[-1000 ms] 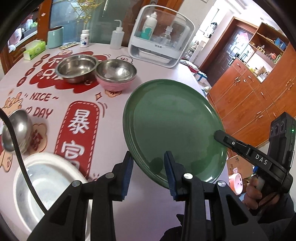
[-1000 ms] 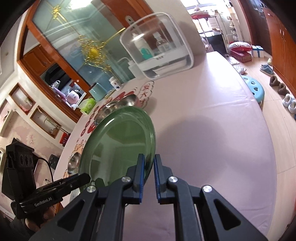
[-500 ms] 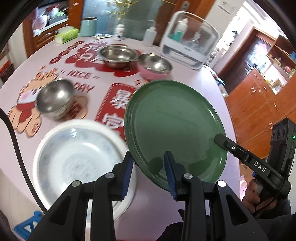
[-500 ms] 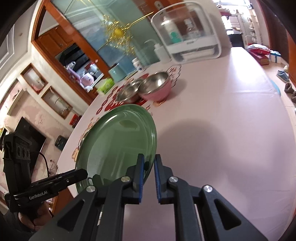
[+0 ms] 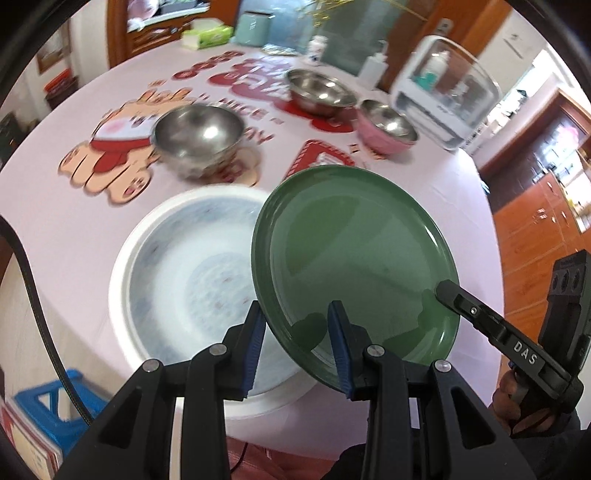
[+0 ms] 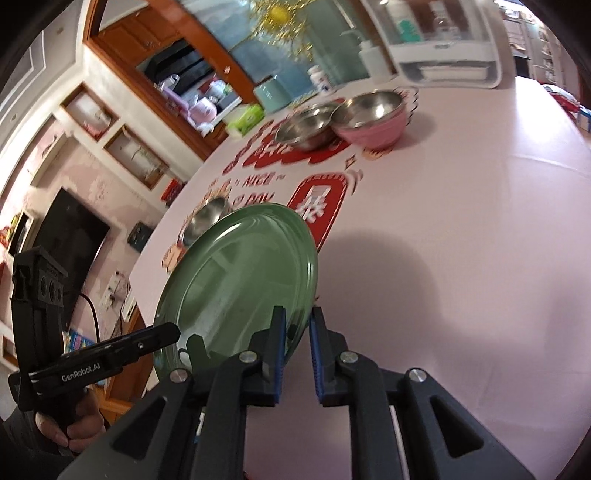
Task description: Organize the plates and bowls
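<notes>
My right gripper (image 6: 297, 332) is shut on the near rim of a large green plate (image 6: 243, 280) and holds it tilted in the air. In the left wrist view the green plate (image 5: 354, 254) hangs partly over a big white bowl (image 5: 184, 280) near the table's front edge. My left gripper (image 5: 297, 325) is open; its jaws stand either side of the plate's near rim, with no contact visible. A steel bowl (image 5: 199, 136) sits behind the white one. A second steel bowl (image 5: 319, 92) and a pink bowl (image 5: 386, 125) stand farther back.
A clear-lidded white box (image 5: 443, 96) with bottles, a squeeze bottle (image 5: 373, 66), a tissue pack (image 5: 207, 35) and a teal canister (image 5: 251, 24) line the far side of the pink table (image 6: 461, 221). A blue stool (image 5: 48, 410) stands below the front edge.
Both grippers and the green plate have moved left, so the plate now overlaps the white bowl. The right gripper keeps its hold; the left stays open.
</notes>
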Motion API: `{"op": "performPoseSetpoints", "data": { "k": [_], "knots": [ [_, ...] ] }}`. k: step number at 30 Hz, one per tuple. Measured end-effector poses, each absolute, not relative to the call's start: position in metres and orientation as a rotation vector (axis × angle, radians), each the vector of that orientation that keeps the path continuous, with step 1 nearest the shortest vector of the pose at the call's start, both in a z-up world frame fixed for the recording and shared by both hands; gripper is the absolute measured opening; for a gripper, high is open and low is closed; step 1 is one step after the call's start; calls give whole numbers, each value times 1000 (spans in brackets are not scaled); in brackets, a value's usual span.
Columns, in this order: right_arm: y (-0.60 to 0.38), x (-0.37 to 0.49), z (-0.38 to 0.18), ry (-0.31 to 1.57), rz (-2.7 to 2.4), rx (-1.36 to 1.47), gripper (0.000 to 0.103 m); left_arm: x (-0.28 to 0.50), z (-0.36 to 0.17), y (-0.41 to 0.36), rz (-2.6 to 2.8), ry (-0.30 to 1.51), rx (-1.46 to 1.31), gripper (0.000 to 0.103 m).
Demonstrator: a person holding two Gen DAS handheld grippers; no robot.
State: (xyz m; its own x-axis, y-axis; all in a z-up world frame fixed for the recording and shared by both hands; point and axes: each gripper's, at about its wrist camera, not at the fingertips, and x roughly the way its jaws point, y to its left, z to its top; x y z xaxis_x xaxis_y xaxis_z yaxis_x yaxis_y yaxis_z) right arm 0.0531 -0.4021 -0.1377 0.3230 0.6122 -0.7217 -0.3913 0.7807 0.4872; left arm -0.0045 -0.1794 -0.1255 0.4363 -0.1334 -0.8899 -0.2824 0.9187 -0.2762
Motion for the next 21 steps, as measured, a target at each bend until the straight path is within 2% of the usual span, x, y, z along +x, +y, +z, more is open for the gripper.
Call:
{"op": "performPoseSetpoints", "data": {
  "k": [21],
  "knots": [
    [-338,42,-166,1169,817,119,16,-31,-164,-128,314,1217,-497,33]
  ]
}}
